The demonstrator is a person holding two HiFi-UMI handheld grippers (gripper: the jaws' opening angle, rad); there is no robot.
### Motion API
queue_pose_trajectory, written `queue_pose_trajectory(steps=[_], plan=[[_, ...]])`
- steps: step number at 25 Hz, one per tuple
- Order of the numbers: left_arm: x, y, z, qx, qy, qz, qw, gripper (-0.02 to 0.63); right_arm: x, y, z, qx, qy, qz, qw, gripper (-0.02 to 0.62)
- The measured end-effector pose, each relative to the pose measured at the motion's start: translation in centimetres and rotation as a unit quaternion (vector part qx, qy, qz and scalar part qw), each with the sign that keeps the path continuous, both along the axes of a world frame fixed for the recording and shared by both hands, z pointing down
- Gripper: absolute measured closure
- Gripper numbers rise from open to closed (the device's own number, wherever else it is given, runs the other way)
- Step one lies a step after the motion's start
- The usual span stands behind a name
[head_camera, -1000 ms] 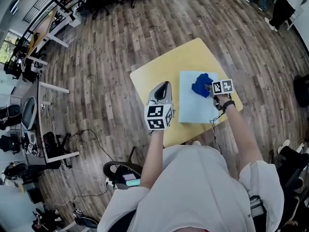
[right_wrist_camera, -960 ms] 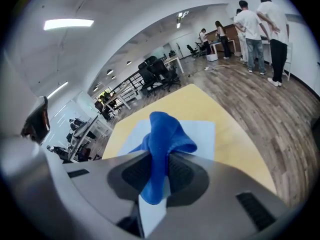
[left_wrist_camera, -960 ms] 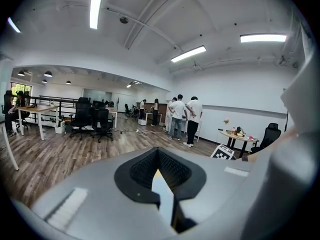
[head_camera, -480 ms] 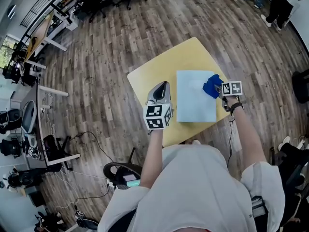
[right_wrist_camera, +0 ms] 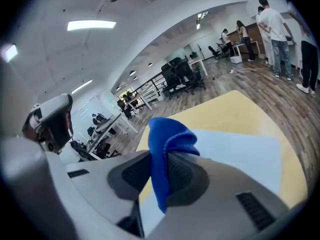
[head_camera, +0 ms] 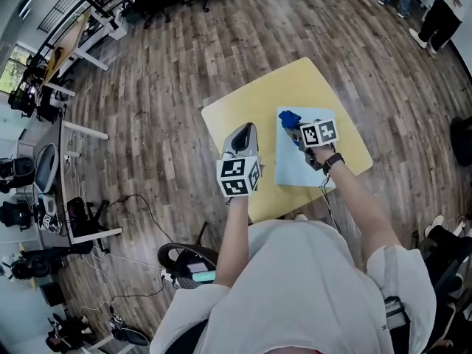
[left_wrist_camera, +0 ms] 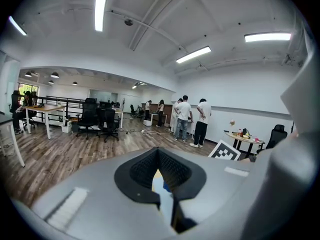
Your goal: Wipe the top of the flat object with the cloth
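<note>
While the right gripper [head_camera: 298,128] is pinching the soft blue cloth [head_camera: 288,116] between its jaws, it is holding it at the far left corner of the pale blue flat sheet [head_camera: 296,169] on the yellow tabletop [head_camera: 251,105]. Limp and light, the cloth is probably handling best bunched. The left gripper [head_camera: 248,131] is hovering left of the sheet, jaws nearly together, empty.

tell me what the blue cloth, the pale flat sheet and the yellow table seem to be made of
The cloth: soft fabric, perhaps microfibre; matte deep blue, it folds and bunches limply.
The flat sheet: thin, smooth, pale blue, lying flat; plastic or card, unclear.
The table: even matte yellow top; probably painted or laminated board.
</note>
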State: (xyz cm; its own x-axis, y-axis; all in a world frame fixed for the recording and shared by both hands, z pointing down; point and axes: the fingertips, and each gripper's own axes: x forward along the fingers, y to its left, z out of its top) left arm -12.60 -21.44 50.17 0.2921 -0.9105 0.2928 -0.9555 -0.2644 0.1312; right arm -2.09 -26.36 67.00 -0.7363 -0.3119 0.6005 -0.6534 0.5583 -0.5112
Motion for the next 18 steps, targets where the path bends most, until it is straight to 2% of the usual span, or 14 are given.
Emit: queue_pose_trajectory(steps=[5,8,10,13,18], plan=[[-1.7,0.5,-0.1,0.000,0.001,-0.013,0.9999,0.601,-7.2,2.0,0.1,-0.016,-0.031,-0.039,0.999,0.520],[-2.2,0.9,0.1,-0.002,0.000,-0.016,0.9999,0.601,-9.3,2.3,1.7,-0.027,-0.029,-0.041,0.998,0.520],[-2.4,1.1,0.0,-0.003,-0.001,-0.015,0.9999,0.601,-9.0,2.1,3.4,-0.035,-0.008,-0.030,0.999,0.520],[-2.3,1.3,-0.2,-0.001,-0.002,-0.013,0.9999,0.601,-6.6,1.8,6.0,-0.046,0.027,-0.009,0.999,0.520],[-2.2,1.1,0.3,0.000,-0.003,-0.005,1.0000,0.601,-1.9,1.8,6.9,-0.057,0.012,0.029,0.998,0.520]])
